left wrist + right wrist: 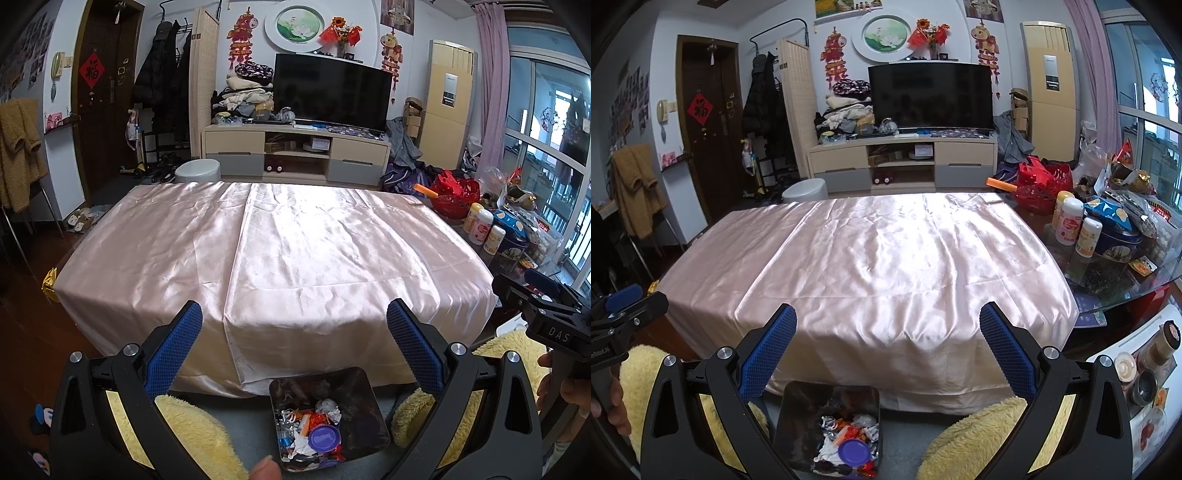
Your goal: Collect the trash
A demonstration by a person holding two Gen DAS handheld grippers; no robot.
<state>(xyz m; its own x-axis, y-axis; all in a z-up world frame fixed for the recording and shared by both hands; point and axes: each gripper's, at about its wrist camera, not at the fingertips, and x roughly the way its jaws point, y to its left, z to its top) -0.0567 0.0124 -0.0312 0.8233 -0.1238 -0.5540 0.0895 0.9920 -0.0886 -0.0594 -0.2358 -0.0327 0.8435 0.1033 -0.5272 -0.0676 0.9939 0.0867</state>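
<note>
A dark metal bin stands on the floor in front of the table, holding crumpled paper, wrappers and a purple lid. It also shows in the right wrist view, with the purple lid inside. My left gripper is open and empty, above the bin at the table's near edge. My right gripper is open and empty, also above the bin. The pink satin cloth covers the table; I see no trash on it.
Bottles, a blue tin and snack bags crowd the glass table to the right. Red baskets sit behind them. Yellow fluffy slippers flank the bin. A TV stand lies beyond the table.
</note>
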